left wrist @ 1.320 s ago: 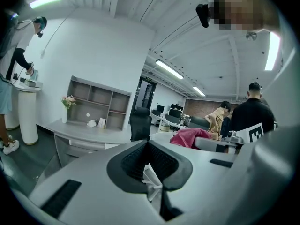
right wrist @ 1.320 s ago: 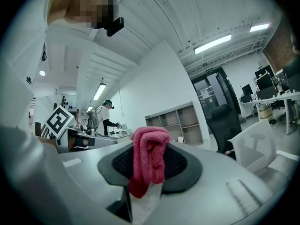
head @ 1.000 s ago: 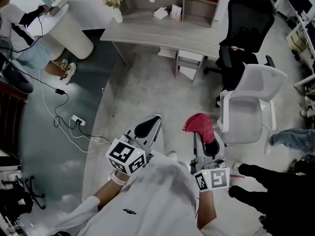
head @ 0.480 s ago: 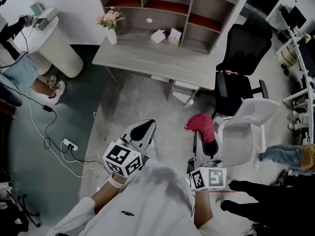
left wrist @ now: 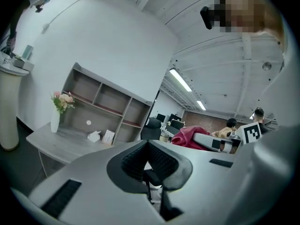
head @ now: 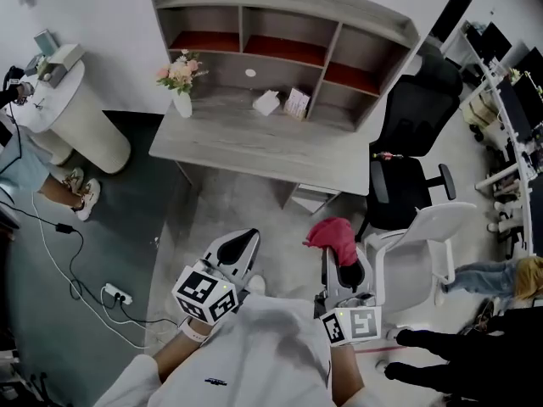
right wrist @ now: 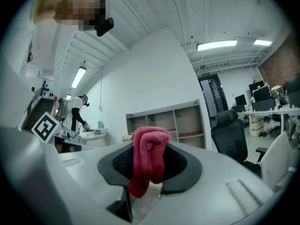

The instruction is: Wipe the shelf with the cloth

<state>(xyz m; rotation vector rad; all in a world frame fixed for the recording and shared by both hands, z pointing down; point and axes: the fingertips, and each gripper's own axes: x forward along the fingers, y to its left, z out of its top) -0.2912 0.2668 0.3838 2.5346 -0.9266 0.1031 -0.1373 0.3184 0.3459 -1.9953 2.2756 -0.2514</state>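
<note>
Shelf of grey wood with red-lined cubbies (head: 288, 36): stands at the far side of the pale grey counter (head: 246, 147). Wiping not yet begun, I judge.

Head view: red terry cloth (head: 333, 234) bunched at the tip of the right gripper (head: 341, 257), well short of the counter. Left gripper (head: 238, 246) alongside, near the person's torso.

Left gripper view: ribbed black pads (left wrist: 164, 162) pressed together, nothing between.

Right gripper view: jaws clenched on a folded loop of cloth, soft and nubby, one tail drooping.

Remaining: approach, then wipe every board.

jaws clamp red cloth (right wrist: 149, 158), shelf (right wrist: 166, 123) beyond.
</note>
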